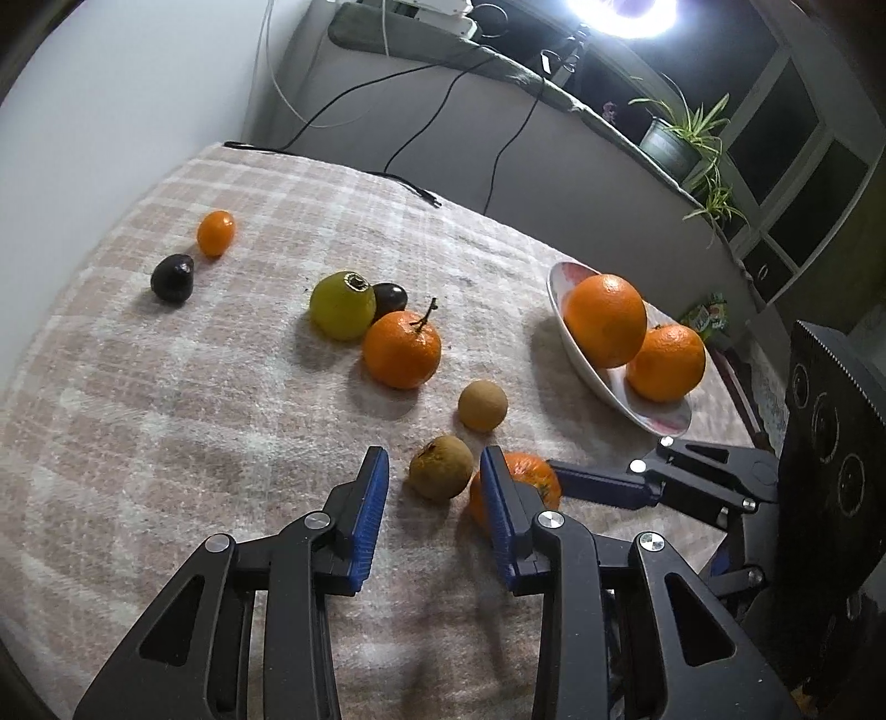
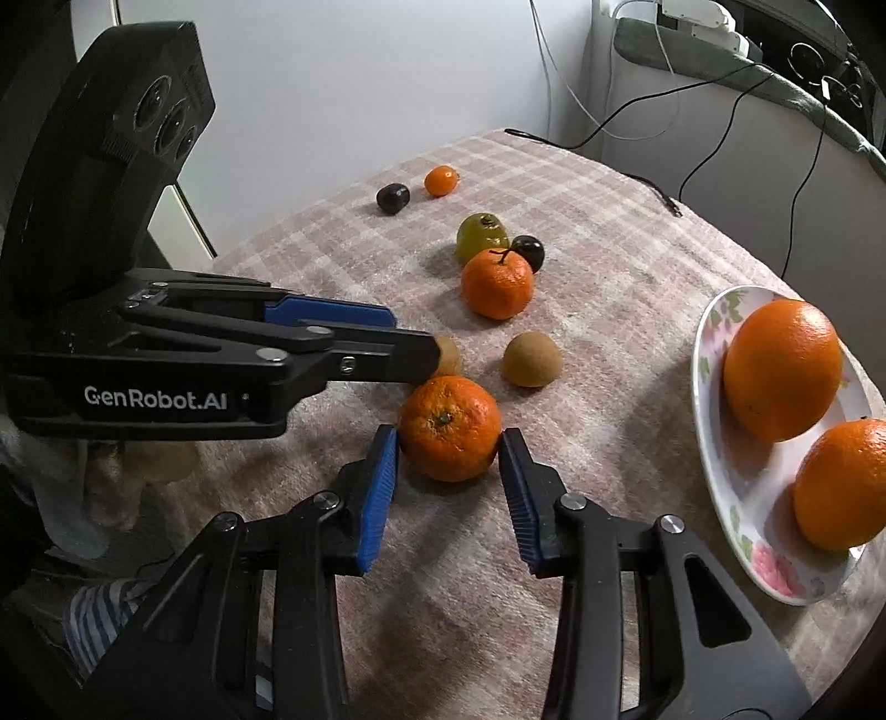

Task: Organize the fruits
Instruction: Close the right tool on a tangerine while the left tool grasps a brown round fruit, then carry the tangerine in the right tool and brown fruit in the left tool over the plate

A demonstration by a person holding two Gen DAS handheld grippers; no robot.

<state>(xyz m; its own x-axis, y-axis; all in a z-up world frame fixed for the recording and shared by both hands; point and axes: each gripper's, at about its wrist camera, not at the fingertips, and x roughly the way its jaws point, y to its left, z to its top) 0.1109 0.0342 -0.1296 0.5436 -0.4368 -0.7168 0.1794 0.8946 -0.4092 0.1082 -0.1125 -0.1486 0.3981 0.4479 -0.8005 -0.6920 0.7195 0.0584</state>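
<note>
Fruits (image 1: 401, 349) on checked tablecloth (image 1: 221, 387), windowsill plant (image 1: 684, 138)

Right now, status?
Right gripper open, jaws flanking mandarin. Left gripper open by brown fruit. Plate holds two oranges.

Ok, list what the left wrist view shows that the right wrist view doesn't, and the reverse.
Only the left wrist view: the potted plant on the ledge, the bright lamp, and the left tool open near a brown fruit.

Only the right wrist view: the right tool open around a tangerine, and the GenRobot.AI lettering.

Both: the plate holding two oranges, the green fruit, and the checked cloth.
</note>
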